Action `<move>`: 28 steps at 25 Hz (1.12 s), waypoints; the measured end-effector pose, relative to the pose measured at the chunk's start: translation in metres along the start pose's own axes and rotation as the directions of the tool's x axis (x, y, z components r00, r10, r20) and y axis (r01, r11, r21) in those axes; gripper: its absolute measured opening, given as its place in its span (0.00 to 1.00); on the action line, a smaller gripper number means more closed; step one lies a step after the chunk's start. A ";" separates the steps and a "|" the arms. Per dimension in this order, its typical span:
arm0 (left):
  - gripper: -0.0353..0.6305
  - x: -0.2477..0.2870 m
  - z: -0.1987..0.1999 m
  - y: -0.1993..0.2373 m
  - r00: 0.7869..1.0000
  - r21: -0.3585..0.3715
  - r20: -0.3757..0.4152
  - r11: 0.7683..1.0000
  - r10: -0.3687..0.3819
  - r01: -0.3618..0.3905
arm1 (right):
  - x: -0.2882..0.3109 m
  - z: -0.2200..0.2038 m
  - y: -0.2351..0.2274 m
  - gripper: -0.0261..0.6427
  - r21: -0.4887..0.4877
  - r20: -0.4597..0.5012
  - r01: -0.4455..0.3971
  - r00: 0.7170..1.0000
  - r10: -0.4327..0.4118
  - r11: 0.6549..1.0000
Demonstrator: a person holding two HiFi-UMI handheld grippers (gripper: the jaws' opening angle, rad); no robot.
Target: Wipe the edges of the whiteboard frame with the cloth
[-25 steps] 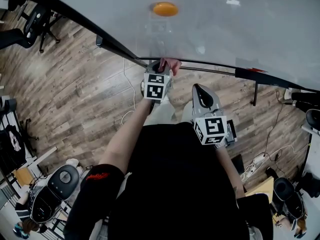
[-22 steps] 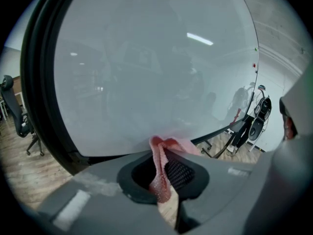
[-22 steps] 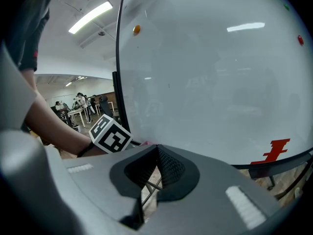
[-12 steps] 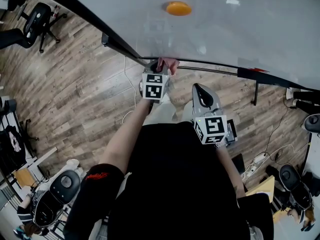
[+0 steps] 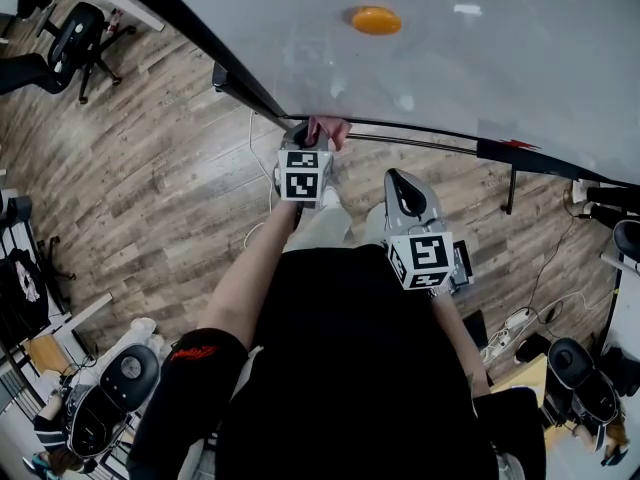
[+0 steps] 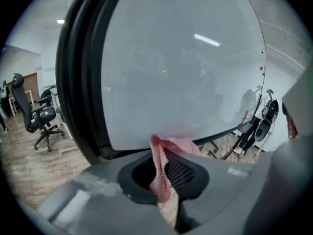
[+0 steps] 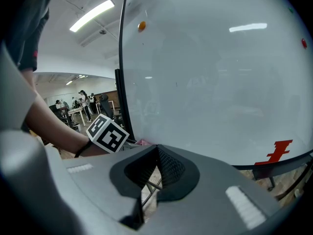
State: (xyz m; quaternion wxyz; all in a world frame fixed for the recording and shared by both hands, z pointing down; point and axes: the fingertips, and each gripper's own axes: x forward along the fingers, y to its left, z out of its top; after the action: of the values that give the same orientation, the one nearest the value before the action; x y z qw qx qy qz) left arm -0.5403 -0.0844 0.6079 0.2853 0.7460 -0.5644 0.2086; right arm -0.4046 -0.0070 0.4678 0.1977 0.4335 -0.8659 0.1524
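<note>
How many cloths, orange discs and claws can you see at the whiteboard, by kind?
Pink cloth: 1
Orange disc: 1
Claws: 2, the left claw and the right claw
Total: 4

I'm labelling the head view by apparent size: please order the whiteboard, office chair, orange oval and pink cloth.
1. whiteboard
2. office chair
3. orange oval and pink cloth look about alike; the left gripper hides part of the cloth, so I don't rank them.
</note>
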 end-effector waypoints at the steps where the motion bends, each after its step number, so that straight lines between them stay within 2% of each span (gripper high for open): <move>1: 0.09 0.000 0.000 0.002 1.000 -0.003 0.000 1.000 0.003 -0.003 | 0.001 0.000 0.000 0.04 0.000 -0.002 0.000 1.000 0.000 1.000; 15: 0.09 -0.011 0.003 0.021 0.999 -0.029 0.012 0.999 0.039 -0.038 | 0.004 -0.001 0.007 0.04 -0.007 -0.007 -0.006 1.000 0.006 1.000; 28: 0.09 -0.017 0.000 0.045 0.995 -0.083 0.016 0.991 0.103 -0.102 | 0.004 0.001 0.009 0.04 -0.015 -0.007 -0.018 1.000 0.018 1.000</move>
State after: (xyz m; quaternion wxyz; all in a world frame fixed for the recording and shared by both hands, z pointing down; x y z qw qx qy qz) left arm -0.5888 -0.0811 0.6053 0.2989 0.7057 -0.6129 0.1921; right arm -0.4144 -0.0055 0.4678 0.2024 0.4236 -0.8702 0.1493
